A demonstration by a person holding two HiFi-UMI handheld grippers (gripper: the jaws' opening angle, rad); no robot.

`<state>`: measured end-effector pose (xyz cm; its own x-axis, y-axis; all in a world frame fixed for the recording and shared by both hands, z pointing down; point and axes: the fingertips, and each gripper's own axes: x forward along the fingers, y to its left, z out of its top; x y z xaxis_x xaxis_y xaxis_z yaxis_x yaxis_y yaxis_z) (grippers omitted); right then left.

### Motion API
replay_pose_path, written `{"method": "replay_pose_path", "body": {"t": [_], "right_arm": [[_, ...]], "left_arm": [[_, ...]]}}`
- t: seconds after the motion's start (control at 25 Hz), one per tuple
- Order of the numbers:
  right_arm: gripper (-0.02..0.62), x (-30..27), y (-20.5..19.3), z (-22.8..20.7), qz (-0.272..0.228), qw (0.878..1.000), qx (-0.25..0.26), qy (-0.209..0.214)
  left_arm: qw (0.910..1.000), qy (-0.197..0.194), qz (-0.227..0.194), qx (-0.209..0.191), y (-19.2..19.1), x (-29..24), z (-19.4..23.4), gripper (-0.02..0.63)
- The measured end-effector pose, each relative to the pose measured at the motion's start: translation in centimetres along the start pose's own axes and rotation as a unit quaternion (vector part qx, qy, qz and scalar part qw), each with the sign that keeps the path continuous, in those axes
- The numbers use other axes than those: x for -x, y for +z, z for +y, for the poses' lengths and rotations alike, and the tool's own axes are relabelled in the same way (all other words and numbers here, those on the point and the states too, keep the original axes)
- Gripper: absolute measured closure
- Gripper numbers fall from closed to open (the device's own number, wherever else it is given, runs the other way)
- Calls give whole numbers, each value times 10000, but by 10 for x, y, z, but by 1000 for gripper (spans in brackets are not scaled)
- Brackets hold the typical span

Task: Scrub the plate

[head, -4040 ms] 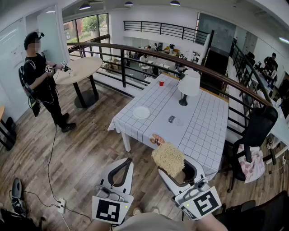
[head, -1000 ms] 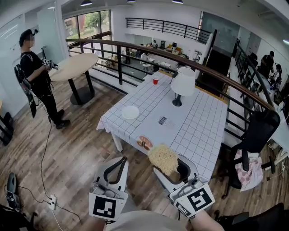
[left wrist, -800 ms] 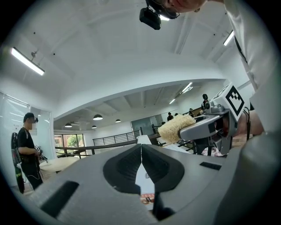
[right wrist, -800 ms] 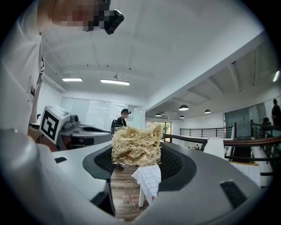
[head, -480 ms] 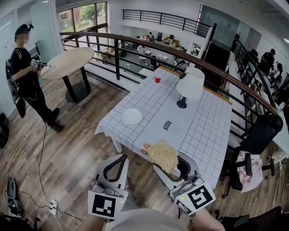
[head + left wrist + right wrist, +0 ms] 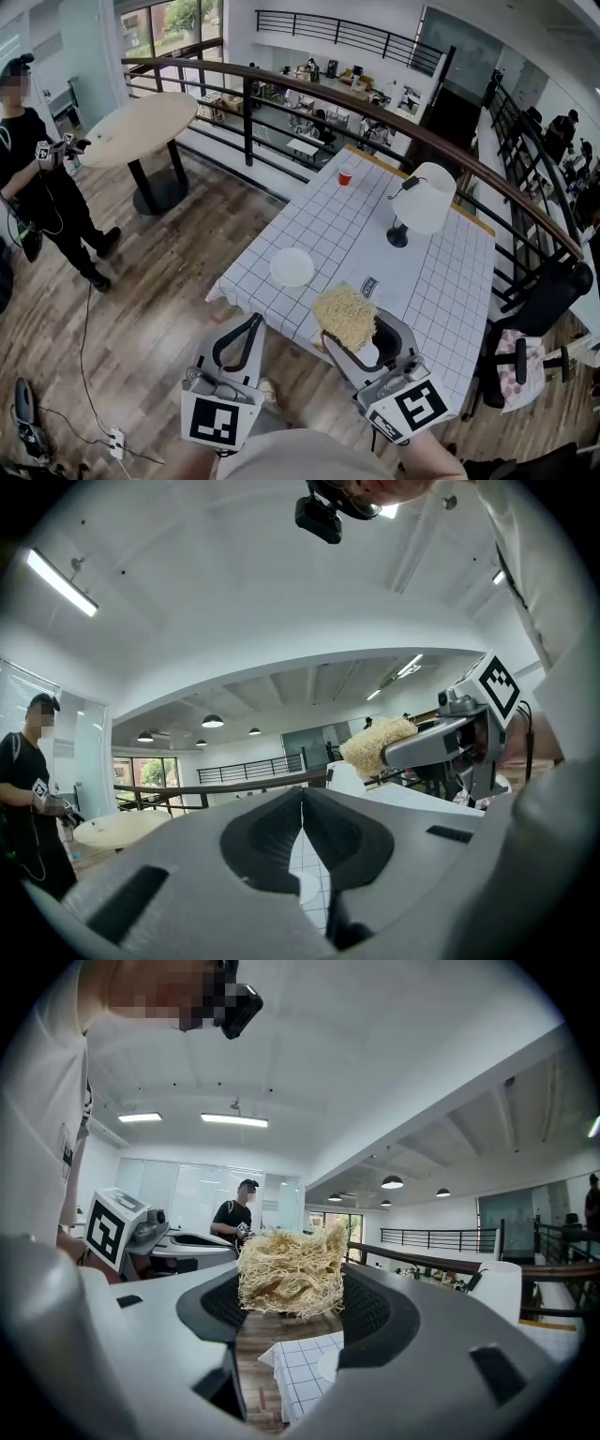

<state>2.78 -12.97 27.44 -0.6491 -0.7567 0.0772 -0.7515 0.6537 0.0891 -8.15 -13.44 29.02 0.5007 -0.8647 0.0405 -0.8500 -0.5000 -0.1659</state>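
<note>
Straw-coloured loofah scrubber [image 6: 345, 317] is pinched in the right gripper [image 6: 349, 343], high off the table, with the scrubbing not yet begun.
The white plate [image 6: 292, 266] sits left of centre in the head view, near the left edge of the checked tablecloth [image 6: 422, 272], well apart from both grippers. The left gripper [image 6: 251, 325] has its jaws pressed together on nothing. The loofah looks light, springy and coarse. The plate is likely hard, slick and breakable, so pin it at the rim and scrub its face.
</note>
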Motion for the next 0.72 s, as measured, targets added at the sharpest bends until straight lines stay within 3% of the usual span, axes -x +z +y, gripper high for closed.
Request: {"method": "replay_pose_path", "body": {"t": [0.36,0.72], "right_arm": [[334,-93,5,-24,36,9998,-52,-168],[334,-129,-13,-50,222,9989,-191,-353]], "left_arm": [[9997,-227,10,131,-16,-58,77,589],[9987,-449,139,195,-35,-95,99,589]]}}
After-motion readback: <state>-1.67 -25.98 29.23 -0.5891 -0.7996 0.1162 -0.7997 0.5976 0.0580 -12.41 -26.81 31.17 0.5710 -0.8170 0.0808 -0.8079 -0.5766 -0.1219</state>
